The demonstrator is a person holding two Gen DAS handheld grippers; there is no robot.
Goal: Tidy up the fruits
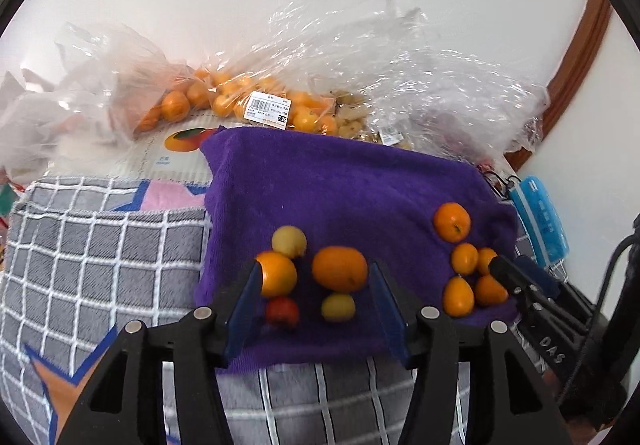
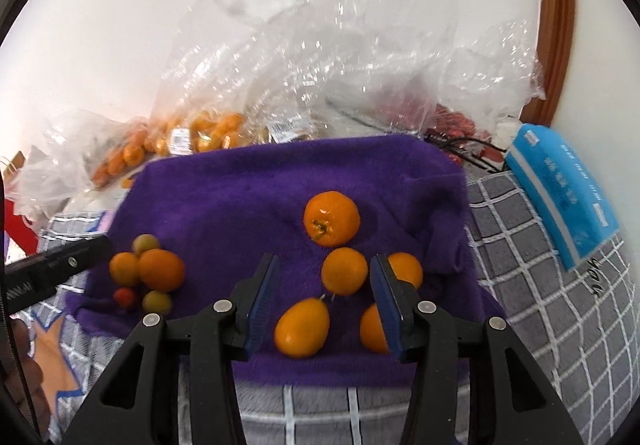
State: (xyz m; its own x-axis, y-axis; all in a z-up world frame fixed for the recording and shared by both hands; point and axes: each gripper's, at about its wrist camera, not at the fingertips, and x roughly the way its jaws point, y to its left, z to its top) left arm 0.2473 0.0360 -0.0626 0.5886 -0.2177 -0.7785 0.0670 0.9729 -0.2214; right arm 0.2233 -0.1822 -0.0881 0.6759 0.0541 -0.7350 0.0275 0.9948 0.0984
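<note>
A grey checked cloth (image 1: pixel 100 265) covers the whole surface, and on top of it lies a purple towel (image 1: pixel 340 185), where all the loose fruit sits. Behind the towel, against the white wall, crinkled clear plastic bags (image 1: pixel 400 65) pile up; one bag of small oranges (image 1: pixel 248 101) carries a white price label. Off to the right edge lies a blue tissue pack (image 2: pixel 560 189), resting on the checked cloth just beside the towel.

On to the fruit, and it sits in two clusters. On the left side of the towel: a big orange (image 1: pixel 339 269), a second orange (image 1: pixel 277 273) touching the left tongs' blue pad, two yellow-green plums (image 1: pixel 289 241), one behind and one in front, and a small red fruit (image 1: pixel 282 311) at the near edge. On the right side: a stemmed mandarin (image 2: pixel 331 219) set a little apart at the back, and in front of it four small oranges (image 2: pixel 344 271) packed close together, one of them egg-shaped (image 2: pixel 302 327).

The left tongs (image 1: pixel 312 305) hang over the left cluster, jaws spread wide, nothing held; the big orange and the front plum lie between the blue pads. The right tongs (image 2: pixel 324 297) hover over the right cluster, also spread wide and holding nothing, with a round orange and the egg-shaped one lying between the pads, and another orange partly hidden behind the right pad.
</note>
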